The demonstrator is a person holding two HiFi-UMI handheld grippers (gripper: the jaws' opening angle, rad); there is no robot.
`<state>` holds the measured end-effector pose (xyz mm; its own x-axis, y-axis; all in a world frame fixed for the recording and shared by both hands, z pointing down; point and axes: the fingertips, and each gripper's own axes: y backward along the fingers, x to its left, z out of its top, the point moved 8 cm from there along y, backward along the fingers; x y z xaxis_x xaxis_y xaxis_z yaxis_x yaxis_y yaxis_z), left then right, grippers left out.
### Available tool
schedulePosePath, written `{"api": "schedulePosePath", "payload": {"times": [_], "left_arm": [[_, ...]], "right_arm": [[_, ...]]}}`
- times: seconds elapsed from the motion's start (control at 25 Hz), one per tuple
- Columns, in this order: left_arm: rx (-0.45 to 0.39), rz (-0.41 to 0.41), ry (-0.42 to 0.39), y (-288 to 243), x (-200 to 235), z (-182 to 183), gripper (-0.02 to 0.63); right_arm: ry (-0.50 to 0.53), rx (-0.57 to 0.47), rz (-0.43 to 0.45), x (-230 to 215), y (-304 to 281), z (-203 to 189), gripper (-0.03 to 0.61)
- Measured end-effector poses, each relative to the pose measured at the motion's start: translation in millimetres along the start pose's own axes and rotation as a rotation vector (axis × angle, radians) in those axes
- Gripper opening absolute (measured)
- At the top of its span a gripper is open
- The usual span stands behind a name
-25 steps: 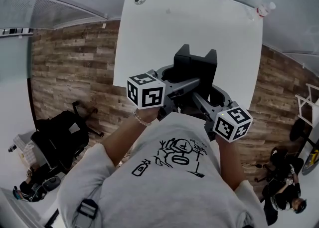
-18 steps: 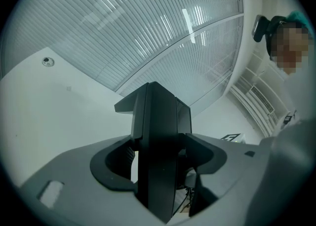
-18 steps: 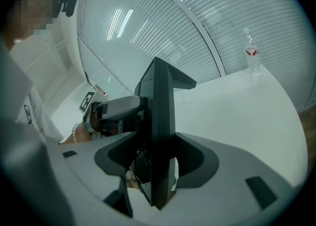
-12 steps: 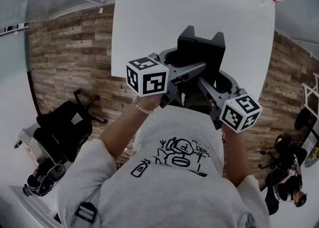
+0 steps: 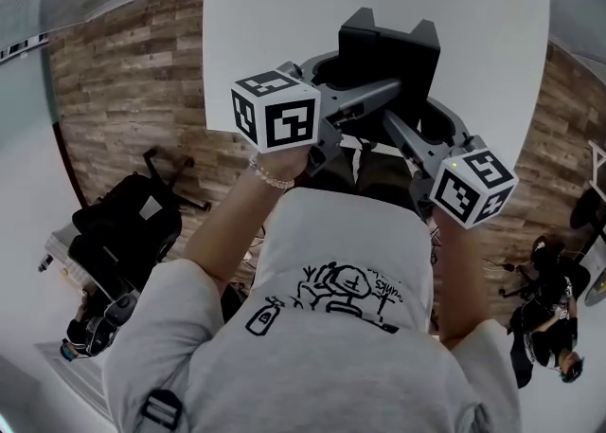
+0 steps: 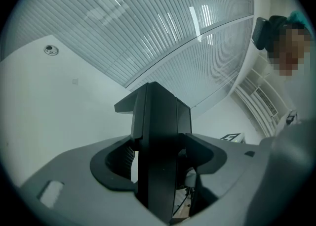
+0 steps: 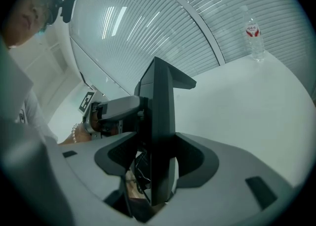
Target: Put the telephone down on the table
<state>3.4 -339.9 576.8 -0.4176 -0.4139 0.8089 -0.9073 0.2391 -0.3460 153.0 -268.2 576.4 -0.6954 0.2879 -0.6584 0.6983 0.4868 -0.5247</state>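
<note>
Closest to the head camera is the person's grey printed shirt, with a beaded bracelet on the left wrist. Down on the wood-plank floor a black office chair stands at the left and another person is at the right. Beyond the arms lies the white table. It is bare near the grippers, with only a small round fitting towards its far left and a water bottle at its far right corner, both well apart from the work. Slatted blinds close off the room behind.

Compared with a second ago, both grippers and the load have come lower and further over the table, which now fills more of the head view. The jaws' width has not changed.

The left gripper and right gripper each have their jaws spread wide and clamped on the black telephone, one from each side. It is held over the table's near edge. Whether its base touches the top cannot be told.
</note>
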Motion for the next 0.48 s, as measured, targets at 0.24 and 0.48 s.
{"api": "schedulePosePath", "payload": {"times": [0.24,0.48], "left_arm": [[0.013,0.001,0.008,-18,26,5,0.319],[0.019,0.006,0.018,-33,55,8,0.32]], "right_arm": [[-0.02,0.008,-0.006,-24,-19,3,0.227],[-0.032,0.017,-0.007,-47,-40,5,0.227]]}}
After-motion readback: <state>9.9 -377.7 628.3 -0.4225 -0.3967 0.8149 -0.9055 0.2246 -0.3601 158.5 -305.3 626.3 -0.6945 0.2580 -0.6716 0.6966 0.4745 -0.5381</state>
